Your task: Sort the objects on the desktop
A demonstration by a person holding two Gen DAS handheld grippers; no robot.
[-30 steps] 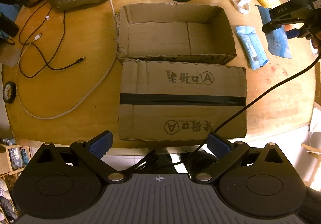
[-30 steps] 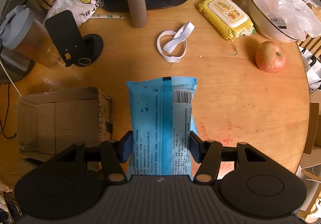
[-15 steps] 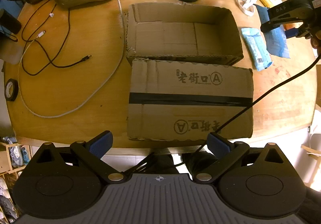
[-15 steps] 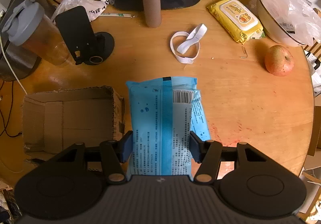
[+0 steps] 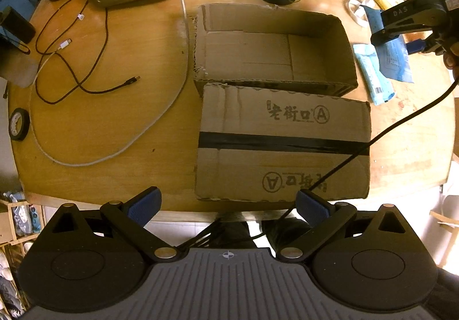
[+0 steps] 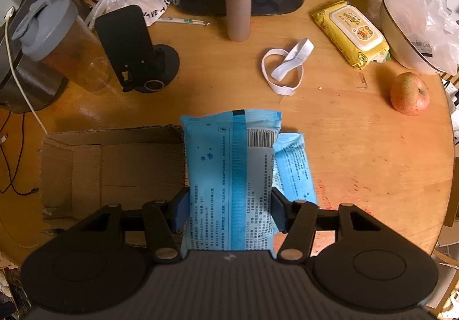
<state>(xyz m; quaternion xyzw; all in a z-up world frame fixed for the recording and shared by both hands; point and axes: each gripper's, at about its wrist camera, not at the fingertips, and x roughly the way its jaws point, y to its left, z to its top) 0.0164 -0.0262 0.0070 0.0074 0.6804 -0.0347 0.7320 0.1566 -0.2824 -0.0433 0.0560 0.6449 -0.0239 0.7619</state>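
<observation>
Held pack: a blue wipes pack (image 6: 229, 176) sits lengthwise between the jaws of the right claw (image 6: 229, 209), which are closed against its two long sides; it hangs above the surface, its far end level with the box's near-right corner.
Change: over the last second the held pack has stayed fixed in the claw while the box, the white band (image 6: 285, 67) and the apple (image 6: 409, 93) have slid down and outward in the right view, so the claw has risen and is drifting toward the box.
Meaning: the lift looks done; I judge the carry to the box is under way, with the release still to come.
Second pack: another blue pack (image 6: 292, 168) lies on the surface just under and right of the held one, still to be sorted.
Box: the open cardboard box (image 5: 272, 56) is bare inside, its flap (image 5: 282, 145) folded flat toward the viewer.
Left claw: the left claw (image 5: 226, 205) is wide open and holds nothing, hovering off the near edge.
Hidden: the held pack's rear end is covered by the claw body; whether it overlaps the second pack cannot be told. The box's right wall is masked by the pack in the right view.
</observation>
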